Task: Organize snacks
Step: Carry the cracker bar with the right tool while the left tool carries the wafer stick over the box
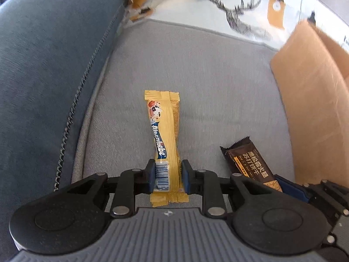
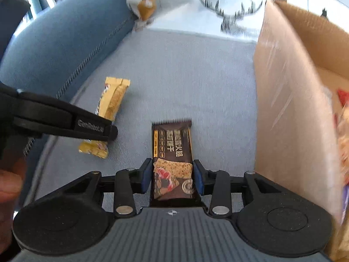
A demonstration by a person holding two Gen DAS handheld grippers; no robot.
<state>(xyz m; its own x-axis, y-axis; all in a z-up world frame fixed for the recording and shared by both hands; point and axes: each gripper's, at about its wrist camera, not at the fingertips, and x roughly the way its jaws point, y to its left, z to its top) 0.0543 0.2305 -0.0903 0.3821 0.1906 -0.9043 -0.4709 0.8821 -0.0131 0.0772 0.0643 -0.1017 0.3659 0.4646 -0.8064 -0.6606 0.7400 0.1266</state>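
My left gripper [image 1: 167,174] is shut on a yellow Alpenliebe candy stick [image 1: 162,135], pads pressing its near end, above the grey sofa seat. It also shows in the right wrist view [image 2: 113,100], where the left gripper's arm crosses it. My right gripper [image 2: 172,178] is shut on a dark brown cracker packet [image 2: 172,152], which points forward; the packet also shows in the left wrist view [image 1: 250,163]. An open cardboard box [image 2: 290,100] stands just right of the right gripper, with several snacks inside.
A blue sofa armrest [image 1: 43,76] rises on the left. A white cushion with a deer print [image 1: 218,6] leans at the back. The box wall [image 1: 312,100] stands at the right in the left wrist view.
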